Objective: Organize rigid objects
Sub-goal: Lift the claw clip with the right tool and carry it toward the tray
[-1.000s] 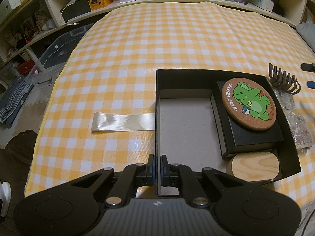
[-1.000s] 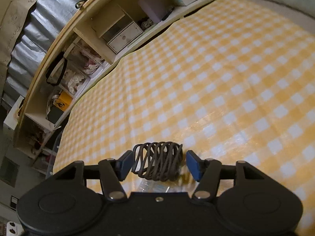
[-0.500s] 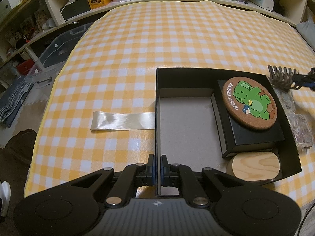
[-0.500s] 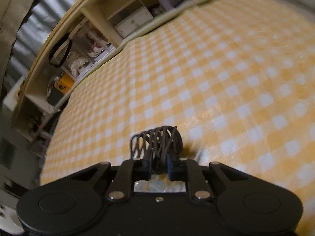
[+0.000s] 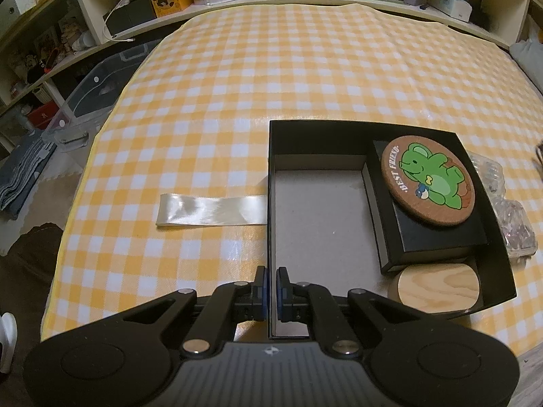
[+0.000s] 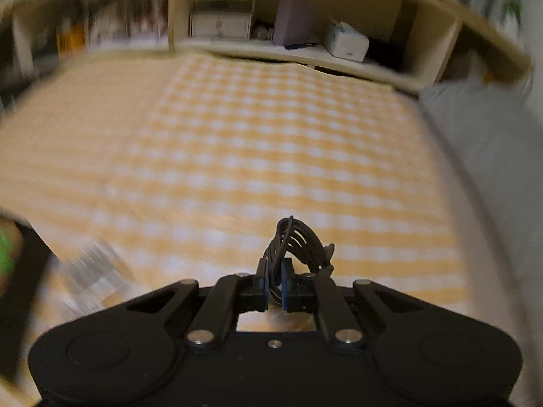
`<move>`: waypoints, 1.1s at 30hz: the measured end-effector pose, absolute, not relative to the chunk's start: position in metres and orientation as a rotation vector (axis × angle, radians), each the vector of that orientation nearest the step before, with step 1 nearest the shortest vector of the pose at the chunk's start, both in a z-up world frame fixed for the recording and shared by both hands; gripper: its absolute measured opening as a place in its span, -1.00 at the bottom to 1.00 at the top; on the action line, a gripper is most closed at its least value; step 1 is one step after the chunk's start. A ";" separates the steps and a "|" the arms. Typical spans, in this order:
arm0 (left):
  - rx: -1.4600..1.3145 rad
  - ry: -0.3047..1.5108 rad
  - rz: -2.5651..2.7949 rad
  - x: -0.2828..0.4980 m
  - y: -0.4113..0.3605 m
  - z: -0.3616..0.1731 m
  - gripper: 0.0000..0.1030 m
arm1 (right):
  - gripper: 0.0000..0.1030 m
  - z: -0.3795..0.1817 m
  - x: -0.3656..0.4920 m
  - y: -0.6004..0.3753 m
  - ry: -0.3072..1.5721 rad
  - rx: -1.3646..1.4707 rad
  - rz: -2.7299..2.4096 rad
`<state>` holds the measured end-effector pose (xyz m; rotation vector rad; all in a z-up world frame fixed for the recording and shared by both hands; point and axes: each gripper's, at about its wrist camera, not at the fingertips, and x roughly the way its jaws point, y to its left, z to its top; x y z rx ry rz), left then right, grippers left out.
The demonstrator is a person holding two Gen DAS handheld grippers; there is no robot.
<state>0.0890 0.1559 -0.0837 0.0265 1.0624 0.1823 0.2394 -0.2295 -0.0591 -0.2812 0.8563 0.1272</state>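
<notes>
Nearest in the left wrist view, the left hand-held gripper (image 5: 270, 285) is pinched narrow on the near left wall of the black box (image 5: 269, 169), its pads on either side of that thin wall. The box sits on the checked yellow surface (image 5: 271, 68) with its long side running left to right. Inside, at the near right corner, lies a round wooden lid (image 5: 439, 286); beyond it a smaller black case (image 5: 437, 234) carries a cork coaster (image 5: 428, 180) printed with a green bear. A pale ribbon strip (image 5: 210, 211) lies flat just left of the box, its long axis pointing across the surface towards the box wall. Clear plastic packets (image 5: 514, 224) lie just right of the box. In the blurred right wrist view, the right hand-held gripper (image 6: 275, 286) is clamped tight on a dark hair claw clip (image 6: 298, 244), held clear above the surface, its curved teeth arching up and away from the pads. Shelves (image 6: 288, 34) stand farthest back.
</notes>
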 end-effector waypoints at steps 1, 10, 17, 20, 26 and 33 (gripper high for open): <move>0.027 1.062 0.182 0.089 0.156 -0.084 -0.87 | -0.86 -0.062 0.238 -0.227 0.862 -0.358 0.113; 0.024 1.061 0.182 0.089 0.156 -0.083 -0.87 | -0.40 -0.075 0.219 -0.188 0.955 -0.376 0.403; 0.024 1.061 0.182 0.089 0.156 -0.083 -0.87 | -0.01 -0.052 0.220 -0.205 0.895 -0.241 0.423; 0.022 1.061 0.182 0.089 0.156 -0.083 -0.87 | 0.03 -0.059 0.230 -0.222 0.904 -0.252 0.405; 0.023 1.063 0.182 0.090 0.155 -0.083 -0.87 | 0.07 -0.072 0.239 -0.240 0.908 -0.281 0.461; 0.027 1.071 0.182 0.090 0.156 -0.085 -0.87 | 0.04 -0.088 0.243 -0.232 0.910 -0.361 0.506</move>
